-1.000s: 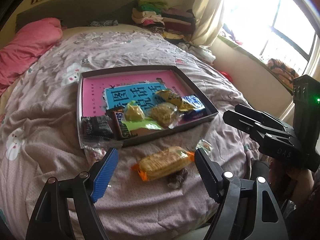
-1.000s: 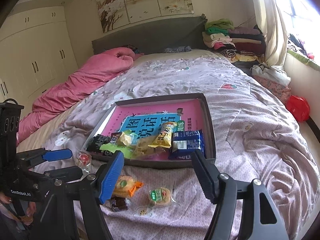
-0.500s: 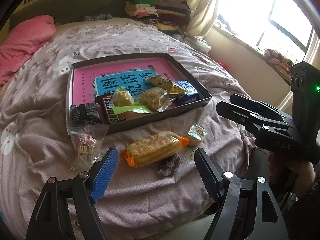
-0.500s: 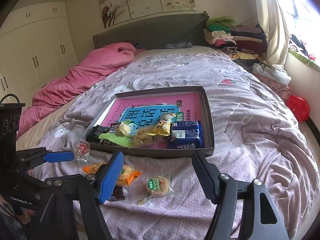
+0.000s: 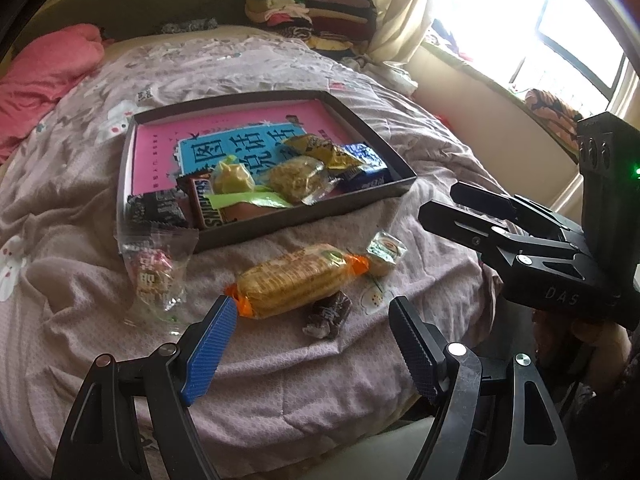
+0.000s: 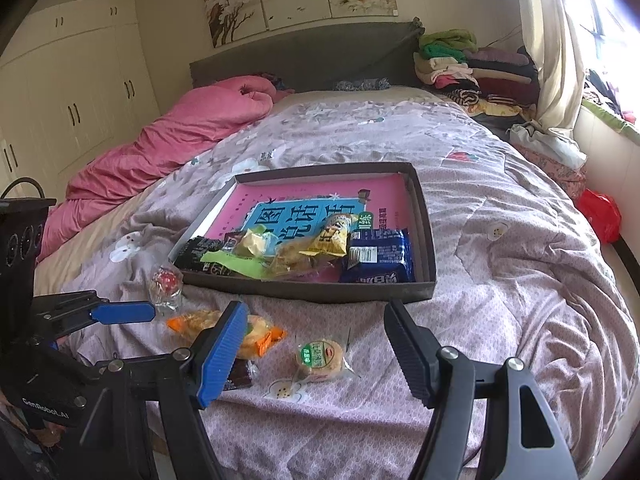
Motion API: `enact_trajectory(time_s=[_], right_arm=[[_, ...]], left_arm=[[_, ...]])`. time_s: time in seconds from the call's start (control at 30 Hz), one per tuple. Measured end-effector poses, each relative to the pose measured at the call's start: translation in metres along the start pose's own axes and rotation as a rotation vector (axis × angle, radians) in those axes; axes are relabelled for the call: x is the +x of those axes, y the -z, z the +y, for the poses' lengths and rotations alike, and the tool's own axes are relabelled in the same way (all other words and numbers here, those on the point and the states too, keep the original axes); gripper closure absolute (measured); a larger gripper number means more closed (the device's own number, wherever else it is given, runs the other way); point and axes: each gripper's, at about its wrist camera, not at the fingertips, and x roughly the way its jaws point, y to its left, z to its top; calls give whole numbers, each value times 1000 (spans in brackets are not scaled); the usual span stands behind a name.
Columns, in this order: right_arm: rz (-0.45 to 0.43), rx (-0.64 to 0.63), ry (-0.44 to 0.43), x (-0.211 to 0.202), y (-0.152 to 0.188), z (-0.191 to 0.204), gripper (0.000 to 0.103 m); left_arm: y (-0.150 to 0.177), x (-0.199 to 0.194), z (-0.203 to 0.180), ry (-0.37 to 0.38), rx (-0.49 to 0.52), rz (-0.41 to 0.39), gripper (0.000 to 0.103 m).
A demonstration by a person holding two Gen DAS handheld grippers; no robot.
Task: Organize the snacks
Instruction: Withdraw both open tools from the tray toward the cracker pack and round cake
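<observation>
Box: a shallow dark cardboard tray (image 6: 426, 216) is laid on the bed, lined with a pink and blue printed sheet.
Box contents: crowded at the near end are a blue packet (image 6: 378, 258), a yellow packet (image 6: 330, 236), a clear-wrapped crumbly cake (image 5: 298, 180), a Snickers bar (image 5: 202, 202) and a black packet (image 5: 154, 210).
Loose snacks: on the quilt, near of the box, lie a cracker pack (image 5: 294, 284) with orange crimped ends, a small dark wrapped sweet (image 5: 330, 314) touching it, a round cake in clear film (image 6: 320, 360) and a crinkled clear bag of pink sweets (image 5: 154, 272) at the left.
Left gripper (image 5: 312, 352): jaws are held wide apart, empty, just near of the cracker pack.
Right gripper (image 6: 314, 354): jaws are spread wide, nothing held, with the round cake seen between the fingers.
Surroundings: mauve flowered quilt (image 6: 520, 280), pink duvet (image 6: 168, 140) far left, folded clothes (image 6: 472, 68) far right by the curtain.
</observation>
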Motion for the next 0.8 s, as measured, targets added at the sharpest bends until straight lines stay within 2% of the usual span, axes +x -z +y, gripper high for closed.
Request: enact_trajectory(time_s=[0.8], right_arm=[[141,-60,30,32,28,-3,33]], left_arm=[[12,34,4,65,-39,85,24]])
